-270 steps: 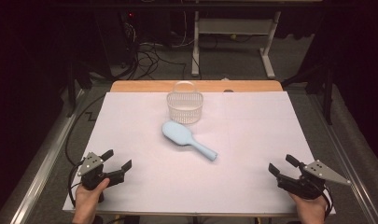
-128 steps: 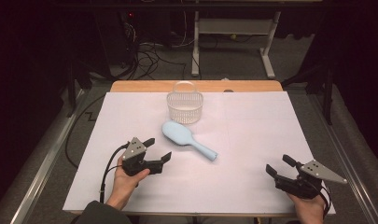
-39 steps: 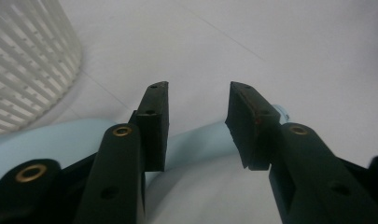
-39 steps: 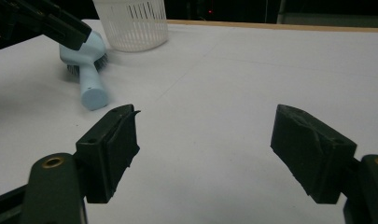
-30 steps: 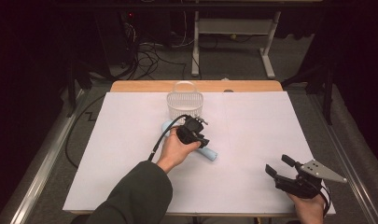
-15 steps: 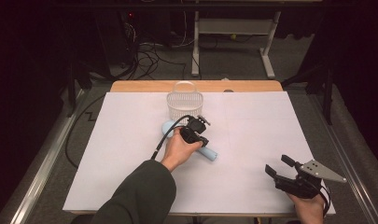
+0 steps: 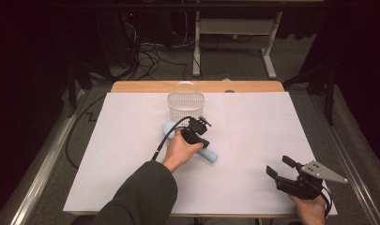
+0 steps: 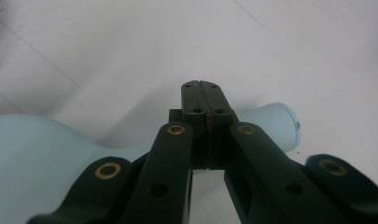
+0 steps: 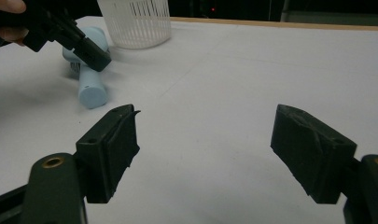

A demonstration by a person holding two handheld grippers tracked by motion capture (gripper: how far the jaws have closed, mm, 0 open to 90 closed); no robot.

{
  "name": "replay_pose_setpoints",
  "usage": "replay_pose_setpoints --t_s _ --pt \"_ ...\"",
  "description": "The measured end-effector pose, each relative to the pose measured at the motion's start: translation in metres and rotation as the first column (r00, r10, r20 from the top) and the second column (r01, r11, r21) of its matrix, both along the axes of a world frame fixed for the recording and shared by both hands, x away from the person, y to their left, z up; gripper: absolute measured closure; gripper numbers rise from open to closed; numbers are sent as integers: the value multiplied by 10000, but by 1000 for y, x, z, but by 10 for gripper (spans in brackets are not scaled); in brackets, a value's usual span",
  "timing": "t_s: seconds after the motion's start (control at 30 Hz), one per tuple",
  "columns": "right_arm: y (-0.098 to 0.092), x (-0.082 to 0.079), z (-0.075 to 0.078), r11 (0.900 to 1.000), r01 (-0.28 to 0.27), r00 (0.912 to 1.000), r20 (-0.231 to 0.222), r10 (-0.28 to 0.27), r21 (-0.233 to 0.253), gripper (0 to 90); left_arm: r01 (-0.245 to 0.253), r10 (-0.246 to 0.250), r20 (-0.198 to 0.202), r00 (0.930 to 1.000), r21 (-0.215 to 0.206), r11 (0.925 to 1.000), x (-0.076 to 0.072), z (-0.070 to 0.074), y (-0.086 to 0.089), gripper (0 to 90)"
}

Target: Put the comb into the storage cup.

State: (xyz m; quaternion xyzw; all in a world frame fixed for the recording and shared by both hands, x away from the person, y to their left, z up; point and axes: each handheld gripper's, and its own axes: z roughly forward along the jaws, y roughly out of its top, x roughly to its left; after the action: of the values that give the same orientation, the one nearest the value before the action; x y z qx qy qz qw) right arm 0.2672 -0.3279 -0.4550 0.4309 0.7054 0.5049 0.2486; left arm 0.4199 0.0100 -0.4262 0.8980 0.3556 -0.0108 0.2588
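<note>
A pale blue brush-like thing with a round head and a thick handle (image 7: pixel 210 156) lies flat near the middle of the white table. My left gripper (image 7: pixel 202 141) is over its handle, pointing down at it. In the left gripper view the two black jaws (image 8: pixel 203 86) are pressed flat together with nothing between them, and the handle (image 8: pixel 277 123) passes behind and under them. The right gripper view shows those shut jaws (image 9: pixel 98 59) just above the handle (image 9: pixel 91 91). My right gripper (image 7: pixel 278 166) rests at the front right with its fingers (image 9: pixel 113 140) wide apart and nothing between them.
A white slatted basket (image 7: pixel 185 105) with a hoop handle stands upright just beyond the brush's head. White paper (image 7: pixel 272 122) covers the table, and a wooden strip (image 7: pixel 253 86) shows along its far edge. Beyond that are a dark floor, cables and a white frame.
My left gripper came in from the front left corner, open, to the brush and now stands shut over its handle. In the last second it only shifted slightly. The right gripper stayed put.
</note>
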Motion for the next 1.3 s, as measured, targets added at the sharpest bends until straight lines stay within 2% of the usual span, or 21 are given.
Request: replay_pose_setpoints --t_s 0.4,0.67,1.3 --pt "0 0 0 10000 -3 10000 31 3 43 234 -58 54 -145 9999 -288 9996 -7 -2 9 900" --pt "0 0 0 10000 30 10000 9 -30 42 234 -69 65 -99 9999 -408 9991 -18 -4 16 900" --pt "0 0 0 10000 55 10000 12 -55 58 233 124 -121 60 9999 -458 9989 -38 -5 21 900"
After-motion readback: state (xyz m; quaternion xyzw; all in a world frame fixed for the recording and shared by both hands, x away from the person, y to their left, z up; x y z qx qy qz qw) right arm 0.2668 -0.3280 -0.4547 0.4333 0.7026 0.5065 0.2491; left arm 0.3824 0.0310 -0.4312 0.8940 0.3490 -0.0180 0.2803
